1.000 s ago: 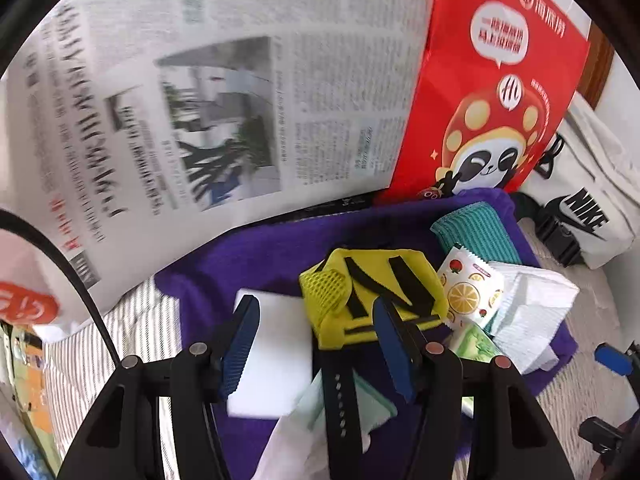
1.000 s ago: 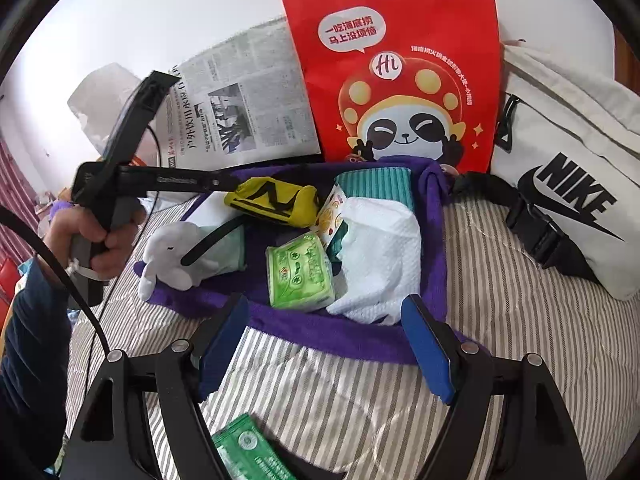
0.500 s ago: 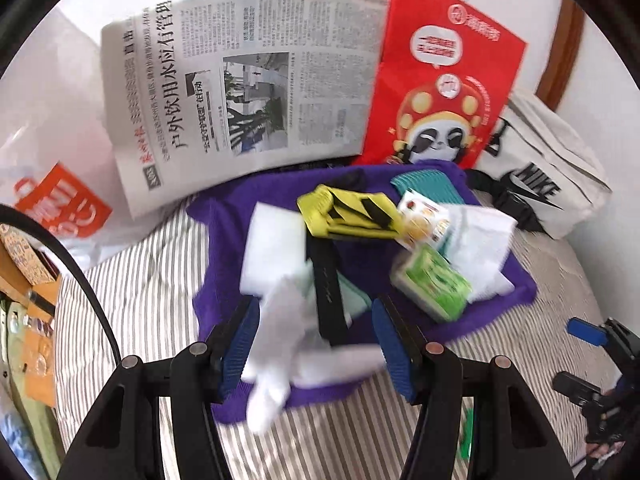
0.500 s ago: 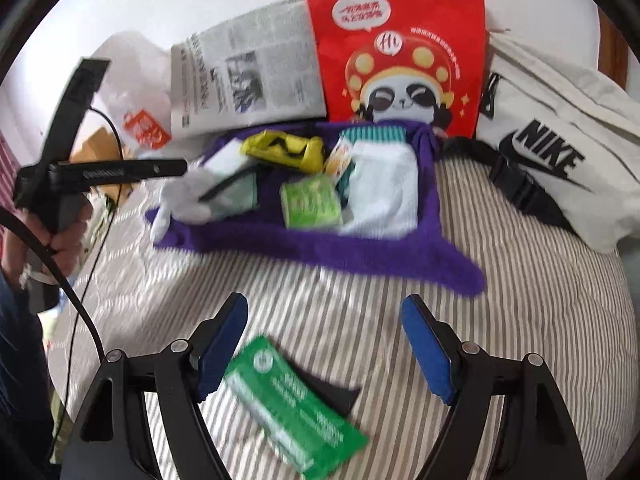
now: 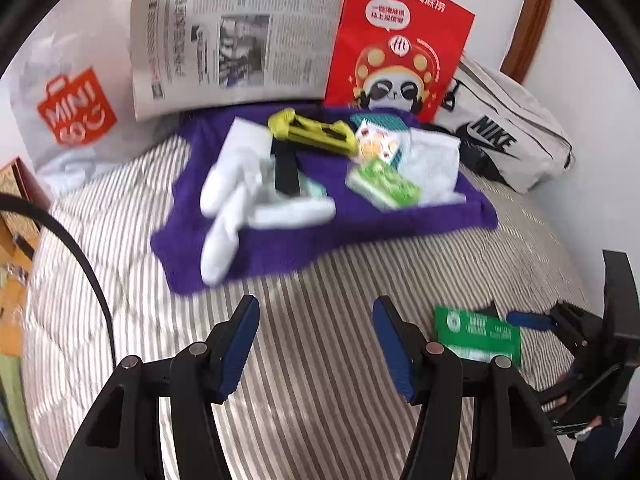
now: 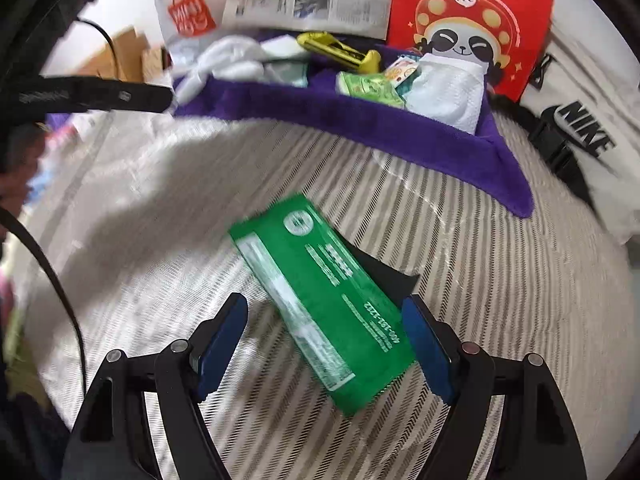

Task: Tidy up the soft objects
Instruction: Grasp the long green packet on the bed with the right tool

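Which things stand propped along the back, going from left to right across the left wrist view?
White Miniso bag → newspaper → red panda bag → white Nike bag.

**Both grippers pull back from the towel**

The left gripper (image 5: 316,340), a second ago over the yellow strap (image 5: 312,134) on the purple towel (image 5: 320,236), has drawn back and now hangs over bare striped bed (image 5: 320,400), jaws empty. The right gripper (image 6: 324,344) has dropped toward the green packet (image 6: 320,300), which was at the frame's lower edge and now lies between its parted jaws (no contact visible).
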A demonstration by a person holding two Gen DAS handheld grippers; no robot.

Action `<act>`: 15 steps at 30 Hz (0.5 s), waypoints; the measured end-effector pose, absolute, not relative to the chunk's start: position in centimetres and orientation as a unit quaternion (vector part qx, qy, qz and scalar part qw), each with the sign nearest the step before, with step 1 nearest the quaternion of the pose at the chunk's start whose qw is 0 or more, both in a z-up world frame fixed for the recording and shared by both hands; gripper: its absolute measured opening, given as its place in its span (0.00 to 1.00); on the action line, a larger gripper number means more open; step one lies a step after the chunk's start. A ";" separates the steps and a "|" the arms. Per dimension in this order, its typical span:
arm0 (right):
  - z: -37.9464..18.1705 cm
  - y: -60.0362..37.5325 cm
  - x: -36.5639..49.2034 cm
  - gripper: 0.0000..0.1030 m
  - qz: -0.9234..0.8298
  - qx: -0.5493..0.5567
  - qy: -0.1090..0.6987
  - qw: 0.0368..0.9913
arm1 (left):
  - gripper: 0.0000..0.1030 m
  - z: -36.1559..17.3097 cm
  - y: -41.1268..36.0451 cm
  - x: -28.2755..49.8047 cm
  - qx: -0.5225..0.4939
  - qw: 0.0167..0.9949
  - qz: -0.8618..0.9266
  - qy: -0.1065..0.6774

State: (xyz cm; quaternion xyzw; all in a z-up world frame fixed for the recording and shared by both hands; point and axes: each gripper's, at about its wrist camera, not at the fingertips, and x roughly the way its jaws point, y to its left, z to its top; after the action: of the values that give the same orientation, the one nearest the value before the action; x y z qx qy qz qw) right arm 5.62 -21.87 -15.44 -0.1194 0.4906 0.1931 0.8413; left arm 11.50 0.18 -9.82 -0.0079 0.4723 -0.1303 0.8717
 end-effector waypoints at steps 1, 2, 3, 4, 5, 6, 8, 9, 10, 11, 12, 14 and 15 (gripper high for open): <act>-15.7 -21.7 5.6 0.77 0.187 -0.124 0.491 0.842 | 0.55 -10.3 0.3 10.9 -0.010 0.870 -0.132 0.474; -15.7 -21.8 5.7 0.77 0.185 -0.115 0.487 0.846 | 0.55 -10.6 0.3 10.4 -0.013 0.870 -0.132 0.476; -15.7 -22.0 6.0 0.77 0.182 -0.105 0.487 0.848 | 0.55 -10.9 0.4 10.1 -0.014 0.869 -0.132 0.476; -15.8 -22.1 6.3 0.77 0.176 -0.098 0.490 0.848 | 0.55 -11.2 0.5 9.7 -0.014 0.868 -0.132 0.479; -16.0 -22.2 6.6 0.77 0.174 -0.089 0.494 0.847 | 0.55 -11.5 0.6 9.3 -0.015 0.867 -0.130 0.481; -16.1 -22.4 6.8 0.77 0.173 -0.080 0.494 0.848 | 0.55 -11.7 0.8 8.9 -0.020 0.866 -0.128 0.482; -16.1 -22.5 7.3 0.76 0.160 -0.068 0.493 0.852 | 0.55 -11.9 1.1 8.3 -0.031 0.866 -0.132 0.482; -16.1 -22.4 7.5 0.74 0.155 -0.067 0.493 0.854 | 0.55 -11.9 1.2 8.1 -0.034 0.866 -0.133 0.481; -16.0 -22.4 7.6 0.67 0.150 -0.065 0.492 0.855 | 0.55 -11.9 1.3 7.8 -0.038 0.866 -0.136 0.480; -15.9 -22.4 7.8 0.58 0.145 -0.060 0.492 0.857 | 0.55 -12.0 1.3 7.5 -0.040 0.866 -0.139 0.479; -15.8 -22.4 7.9 0.54 0.144 -0.055 0.492 0.857 | 0.55 -12.0 1.3 7.3 -0.040 0.865 -0.141 0.480; -15.6 -22.7 8.2 0.49 0.148 -0.037 0.496 0.855 | 0.55 -12.1 1.2 6.9 -0.036 0.864 -0.141 0.481; -15.5 -22.8 8.2 0.47 0.152 -0.027 0.496 0.854 | 0.55 -12.1 1.2 6.8 -0.035 0.865 -0.141 0.481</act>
State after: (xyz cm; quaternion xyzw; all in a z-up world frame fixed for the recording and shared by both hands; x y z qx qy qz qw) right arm 8.18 -22.84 -15.54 -0.0270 0.4965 0.1515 0.8543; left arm 6.81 1.15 -12.09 -0.0350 0.4808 -0.1414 0.8646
